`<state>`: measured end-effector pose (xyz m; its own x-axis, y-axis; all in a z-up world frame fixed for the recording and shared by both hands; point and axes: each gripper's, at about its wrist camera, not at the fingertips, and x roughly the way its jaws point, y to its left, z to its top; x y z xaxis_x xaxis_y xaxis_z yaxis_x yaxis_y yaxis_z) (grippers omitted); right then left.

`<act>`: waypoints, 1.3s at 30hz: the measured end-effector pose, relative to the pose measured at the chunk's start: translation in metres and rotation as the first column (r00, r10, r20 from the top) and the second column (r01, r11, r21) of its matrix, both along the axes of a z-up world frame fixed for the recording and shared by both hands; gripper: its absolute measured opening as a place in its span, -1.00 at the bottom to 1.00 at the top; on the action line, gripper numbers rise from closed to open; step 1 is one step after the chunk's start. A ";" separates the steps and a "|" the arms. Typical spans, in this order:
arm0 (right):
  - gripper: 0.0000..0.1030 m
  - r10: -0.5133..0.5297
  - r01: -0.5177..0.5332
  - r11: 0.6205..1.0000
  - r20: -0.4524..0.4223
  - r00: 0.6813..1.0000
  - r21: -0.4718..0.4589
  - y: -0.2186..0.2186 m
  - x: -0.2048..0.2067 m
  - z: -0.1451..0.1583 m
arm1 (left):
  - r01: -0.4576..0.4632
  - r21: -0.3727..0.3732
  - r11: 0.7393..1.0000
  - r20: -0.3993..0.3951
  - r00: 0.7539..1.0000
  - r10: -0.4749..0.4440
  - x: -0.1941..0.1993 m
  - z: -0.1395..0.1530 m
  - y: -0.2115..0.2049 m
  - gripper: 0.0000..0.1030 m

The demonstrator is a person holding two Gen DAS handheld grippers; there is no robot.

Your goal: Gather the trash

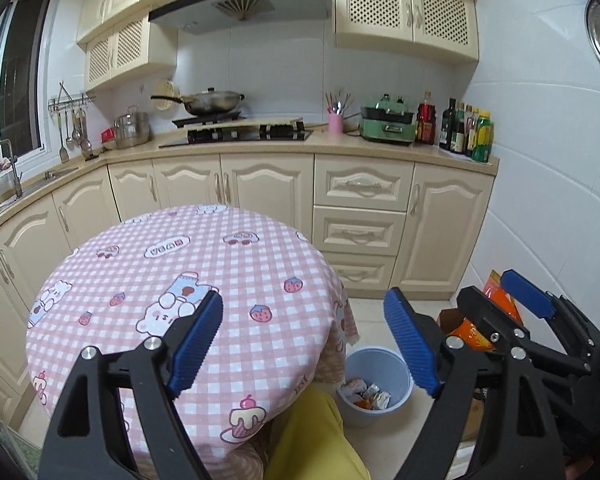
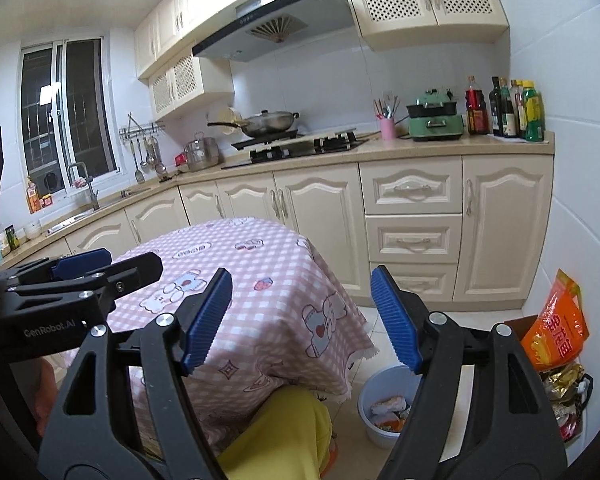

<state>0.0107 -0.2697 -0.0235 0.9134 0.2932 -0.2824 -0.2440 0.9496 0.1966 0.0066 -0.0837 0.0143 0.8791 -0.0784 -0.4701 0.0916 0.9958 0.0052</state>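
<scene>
Right wrist view is showing the right hand-held gripper [image 2: 302, 316], jaws apart and empty, hovering nearer the trash bin [image 2: 370, 408] lying at five o'clock.

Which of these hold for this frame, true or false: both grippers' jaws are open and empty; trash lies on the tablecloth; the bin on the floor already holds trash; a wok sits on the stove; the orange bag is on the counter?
1. Left gripper and right gripper have open, empty jaws. True.
2. Trash lies on the tablecloth. False: no trash shows on it.
3. The bin holds trash. True: wrappers lie inside.
4. A wok sits on the stove. True.
5. The orange bag is on the counter. False: it stands on the floor by the wall.
</scene>
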 end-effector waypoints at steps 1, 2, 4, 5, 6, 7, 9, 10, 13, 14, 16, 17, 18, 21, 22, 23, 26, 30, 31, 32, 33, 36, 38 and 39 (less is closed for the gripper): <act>0.40 -0.003 0.003 1.000 0.005 1.000 0.002 0.000 -0.002 0.001 | 0.002 0.001 1.000 0.005 1.000 -0.002 -0.002 0.001 0.000 0.57; 0.40 -0.006 0.006 1.000 0.008 1.000 0.004 0.000 -0.004 0.002 | 0.005 0.000 1.000 0.008 1.000 -0.005 -0.002 0.002 0.000 0.57; 0.41 -0.004 0.004 1.000 0.012 1.000 0.009 -0.001 -0.006 0.003 | 0.009 -0.003 1.000 0.012 1.000 -0.009 -0.004 0.002 0.000 0.58; 0.42 -0.005 0.005 1.000 0.015 1.000 0.009 0.000 -0.009 0.004 | 0.011 -0.007 1.000 0.016 1.000 -0.011 -0.005 0.003 0.000 0.58; 0.42 -0.006 0.005 1.000 0.019 1.000 0.007 0.000 -0.010 0.004 | 0.013 -0.012 1.000 0.020 1.000 -0.013 -0.006 0.003 0.000 0.58; 0.43 -0.003 0.003 1.000 0.021 1.000 0.002 0.001 -0.010 0.005 | 0.012 -0.014 1.000 0.024 1.000 -0.012 -0.007 0.003 0.000 0.58; 0.45 -0.009 0.010 1.000 0.021 1.000 -0.005 0.002 -0.011 0.004 | 0.010 -0.013 1.000 0.027 1.000 -0.009 -0.008 0.003 0.001 0.58; 0.45 -0.011 0.011 1.000 0.022 1.000 -0.004 0.001 -0.011 0.004 | 0.010 -0.013 1.000 0.027 1.000 -0.010 -0.009 0.003 0.001 0.58; 0.46 -0.005 0.005 1.000 0.022 1.000 -0.001 0.003 -0.013 0.004 | 0.010 -0.018 1.000 0.025 1.000 -0.010 -0.009 0.003 0.001 0.58; 0.46 -0.006 0.006 1.000 0.024 1.000 -0.002 0.003 -0.013 0.004 | 0.009 -0.019 1.000 0.025 1.000 -0.009 -0.010 0.003 0.001 0.58; 0.47 -0.003 0.003 1.000 0.021 1.000 -0.002 0.002 -0.013 0.004 | 0.009 -0.020 1.000 0.025 1.000 -0.008 -0.011 0.003 0.001 0.58; 0.47 -0.005 0.005 1.000 0.020 1.000 -0.001 0.001 -0.012 0.004 | 0.009 -0.019 1.000 0.024 1.000 -0.008 -0.011 0.003 0.001 0.58; 0.48 -0.005 0.005 1.000 0.017 1.000 0.000 0.001 -0.012 0.003 | 0.008 -0.018 1.000 0.023 1.000 -0.007 -0.011 0.003 0.000 0.58; 0.49 -0.005 0.005 1.000 0.009 1.000 0.009 0.000 -0.011 0.002 | 0.007 -0.019 1.000 0.019 1.000 -0.007 -0.010 0.003 0.000 0.58; 0.49 -0.005 0.005 1.000 0.007 1.000 0.010 0.000 -0.011 0.002 | 0.007 -0.019 1.000 0.019 1.000 -0.007 -0.011 0.003 -0.001 0.58; 0.49 -0.006 0.006 1.000 0.004 1.000 0.010 0.000 -0.011 0.001 | 0.007 -0.019 1.000 0.018 1.000 -0.006 -0.010 0.003 -0.001 0.58; 0.49 -0.012 0.012 1.000 0.001 1.000 0.013 -0.001 -0.011 0.001 | 0.011 -0.021 1.000 0.013 1.000 -0.010 -0.010 0.002 -0.001 0.58; 0.49 -0.009 0.009 1.000 -0.008 1.000 0.010 -0.002 -0.010 0.000 | 0.009 -0.015 1.000 0.014 1.000 -0.009 -0.010 0.001 -0.001 0.58; 0.49 -0.008 0.008 1.000 -0.010 1.000 0.011 -0.002 -0.010 -0.001 | 0.007 -0.012 1.000 0.015 1.000 -0.007 -0.010 0.001 -0.001 0.58; 0.49 -0.008 0.009 1.000 -0.012 1.000 0.011 -0.002 -0.010 -0.001 | 0.006 -0.011 1.000 0.015 1.000 -0.006 -0.010 0.000 -0.002 0.58; 0.49 -0.009 0.009 1.000 -0.013 1.000 0.010 -0.002 -0.010 -0.001 | 0.006 -0.009 1.000 0.014 1.000 -0.005 -0.010 0.000 -0.002 0.58; 0.49 -0.010 0.010 1.000 -0.012 1.000 0.011 -0.002 -0.011 -0.001 | 0.007 -0.008 1.000 0.013 1.000 -0.006 -0.011 0.001 -0.003 0.58; 0.49 -0.010 0.010 1.000 -0.011 1.000 0.011 -0.001 -0.011 -0.001 | 0.006 -0.007 1.000 0.016 1.000 -0.006 -0.011 0.001 -0.003 0.58; 0.49 -0.010 0.010 1.000 -0.012 1.000 0.011 -0.002 -0.011 -0.001 | 0.005 -0.006 1.000 0.018 1.000 -0.005 -0.012 0.001 -0.003 0.58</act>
<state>-0.0003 -0.2712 -0.0248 0.9129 0.2874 -0.2898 -0.2324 0.9498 0.2097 -0.0053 -0.0864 0.0153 0.8868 -0.0856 -0.4542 0.0966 0.9953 0.0009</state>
